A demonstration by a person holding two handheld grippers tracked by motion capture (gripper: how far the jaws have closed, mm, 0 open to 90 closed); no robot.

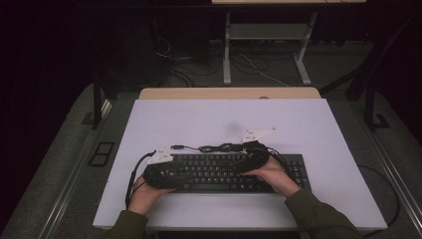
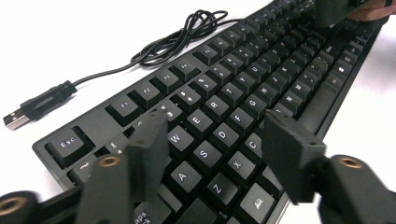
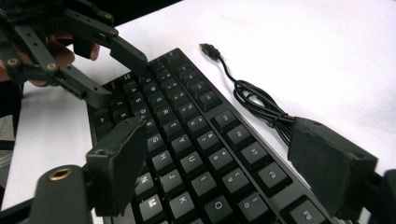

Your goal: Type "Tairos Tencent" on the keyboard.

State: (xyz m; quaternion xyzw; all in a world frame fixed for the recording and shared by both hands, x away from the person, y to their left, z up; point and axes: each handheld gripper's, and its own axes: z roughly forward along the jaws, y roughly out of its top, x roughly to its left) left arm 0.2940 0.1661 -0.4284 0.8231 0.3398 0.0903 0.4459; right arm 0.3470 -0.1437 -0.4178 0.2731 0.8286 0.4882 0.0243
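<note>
Jaws spread, we are hovering the left gripper (image 2: 210,154) and right gripper (image 3: 224,163) over the keyboard (image 1: 219,172) near the tabletop's (image 1: 199,119) front edge. We are probably lining up to grasp its ends, gripping nothing yet

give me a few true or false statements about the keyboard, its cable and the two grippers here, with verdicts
1. A black keyboard lies on the white table. True.
2. The keyboard's cable is plugged into a computer. False: its USB plug lies loose on the table.
3. The left gripper hangs open over the keyboard's Esc end. True.
4. The right gripper is shut on the cable. False: its jaws stand wide apart above the keys, one jaw over the cable.
5. The cable lies bundled behind the keyboard's function-key row. True.
</note>
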